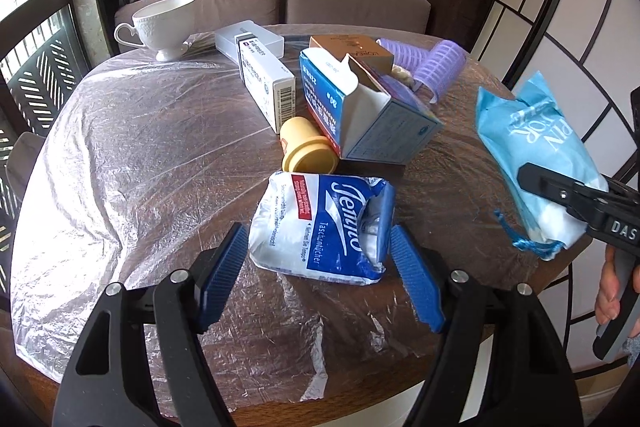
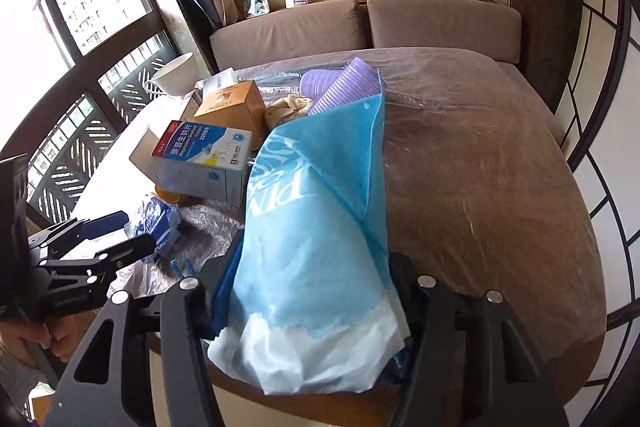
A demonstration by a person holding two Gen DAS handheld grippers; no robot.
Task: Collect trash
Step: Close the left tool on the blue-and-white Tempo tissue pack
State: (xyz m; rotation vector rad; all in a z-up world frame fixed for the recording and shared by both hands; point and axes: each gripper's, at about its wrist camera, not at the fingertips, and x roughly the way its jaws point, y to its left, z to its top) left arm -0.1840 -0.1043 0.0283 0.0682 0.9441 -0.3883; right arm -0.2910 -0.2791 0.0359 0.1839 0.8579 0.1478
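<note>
Your right tongs (image 2: 316, 291) are gripping the light blue bag (image 2: 316, 227), holding it above the table (image 2: 500, 187). Your left tongs (image 1: 320, 267) are standing wide around the crumpled tissue pack (image 1: 320, 227), which is lying on the plastic-covered table just in front of the yellow cup (image 1: 306, 151), pads not pressing it.

Tissue pack (image 1: 320, 227) between parted jaws; right gripper (image 1: 560, 195) gripping blue bag (image 1: 532, 143)
</note>
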